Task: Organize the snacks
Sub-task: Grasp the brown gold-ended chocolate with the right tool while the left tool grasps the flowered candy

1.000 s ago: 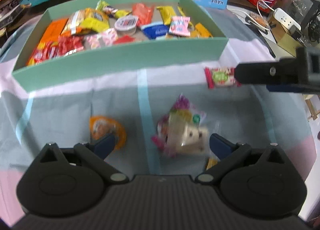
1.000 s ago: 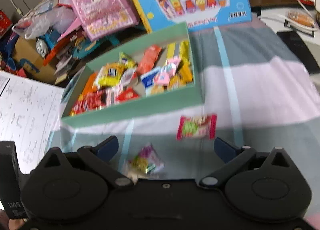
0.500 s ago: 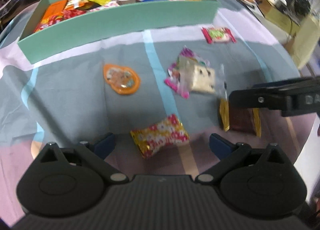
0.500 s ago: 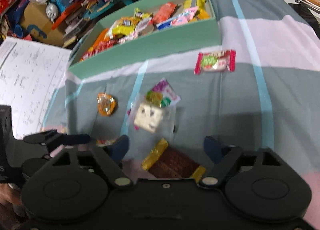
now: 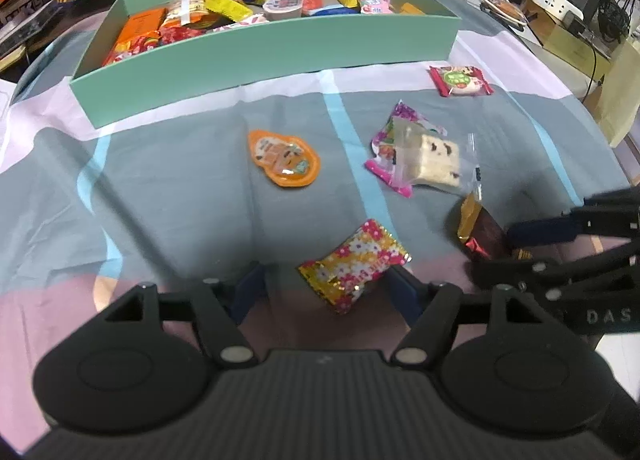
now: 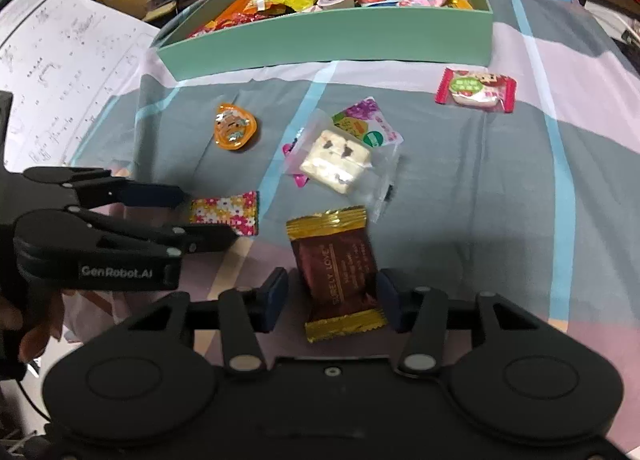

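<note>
I see my left claw (image 5: 324, 284) with its two fingers wide apart, one on each side of the flower-print candy (image 5: 354, 262). The candy lies flat on the striped cloth (image 5: 168, 180) between them; the right finger is very close to its edge, but I cannot tell if it touches. Nothing is gripped.

My right claw (image 6: 332, 296) is also open. The brown chocolate packet with gold ends (image 6: 340, 272) lies between its fingers, slightly tilted, and the right finger is just beside the packet. I cannot say there is pressure on it, so I count it as not held.

Both claws are near each other, side by side, over the near part of the surface. In the right wrist view the left claw comes in from the left, around the flower-print candy.

Farther away on the cloth lie three more snacks: an orange jelly cup (image 5: 285, 158), a clear bag with a white nougat block (image 6: 338, 158) that lies partly over a pink and purple wrapper (image 6: 368, 124), and a red packet with green label (image 6: 476, 90) near the box corner.

The green box (image 5: 264, 56) stands at the far side and already contains many snacks in mixed colours.
</note>
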Demonstrator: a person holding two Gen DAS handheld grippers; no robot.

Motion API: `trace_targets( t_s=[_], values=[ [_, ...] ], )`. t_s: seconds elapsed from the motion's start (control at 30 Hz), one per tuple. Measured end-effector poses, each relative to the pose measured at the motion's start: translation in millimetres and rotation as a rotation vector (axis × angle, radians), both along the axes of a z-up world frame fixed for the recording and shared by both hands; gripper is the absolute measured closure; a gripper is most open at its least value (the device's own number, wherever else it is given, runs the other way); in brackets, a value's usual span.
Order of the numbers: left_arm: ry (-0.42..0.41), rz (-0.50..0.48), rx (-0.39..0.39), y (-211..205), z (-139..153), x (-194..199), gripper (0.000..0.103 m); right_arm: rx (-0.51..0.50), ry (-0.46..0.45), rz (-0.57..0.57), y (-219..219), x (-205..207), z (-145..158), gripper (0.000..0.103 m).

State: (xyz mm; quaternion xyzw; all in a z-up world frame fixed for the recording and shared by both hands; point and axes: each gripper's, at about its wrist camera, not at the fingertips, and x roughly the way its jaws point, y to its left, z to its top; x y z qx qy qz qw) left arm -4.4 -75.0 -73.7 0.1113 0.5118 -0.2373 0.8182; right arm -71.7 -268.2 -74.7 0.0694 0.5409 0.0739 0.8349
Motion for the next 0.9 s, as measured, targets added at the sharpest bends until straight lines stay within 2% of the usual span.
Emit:
trace_targets(
  t_s=[0.07, 0.13, 0.17, 0.33, 0.4, 0.43, 0.47, 0.53, 0.67, 0.9],
  values=[
    [-0.009, -0.020, 0.013, -1, 0, -2, 0.032, -0.033, -0.017, 0.004, 7, 1, -1, 0.053],
    [-0.013, -0.036, 0.025, -3, -1, -2, 0.032, -0.096, -0.035, 0.035, 14, 1, -1, 0.065],
    [-0.015, -0.045, 0.030, -4, 0, -1, 0.032, -0.101, -0.040, 0.040, 14, 1, -1, 0.067],
    [-0.035, -0.110, 0.057, -15, -2, 1, 0.033, -0.007, -0.019, -0.071, -12, 4, 0, 0.067],
    [-0.047, -0.157, 0.046, -21, 0, -1, 0.056, 0.031, -0.015, -0.109, -21, 5, 1, 0.067],
    [-0.050, -0.176, 0.043, -24, 1, -3, 0.075, 0.044, -0.015, -0.123, -24, 6, 1, 0.067],
    [-0.051, -0.185, 0.043, -27, 2, -5, 0.079, 0.053, -0.014, -0.133, -27, 6, 1, 0.067],
    [-0.047, -0.170, 0.027, -27, 2, -5, 0.080, 0.065, -0.016, -0.148, -33, 8, 1, 0.067],
    [0.007, -0.058, -0.044, -16, 4, 4, 0.082, 0.087, -0.023, -0.155, -35, 12, 3, 0.067],
    [-0.010, -0.006, -0.088, -11, 23, 17, 0.082, 0.124, -0.059, -0.160, -38, 25, 19, 0.067]
  ],
)
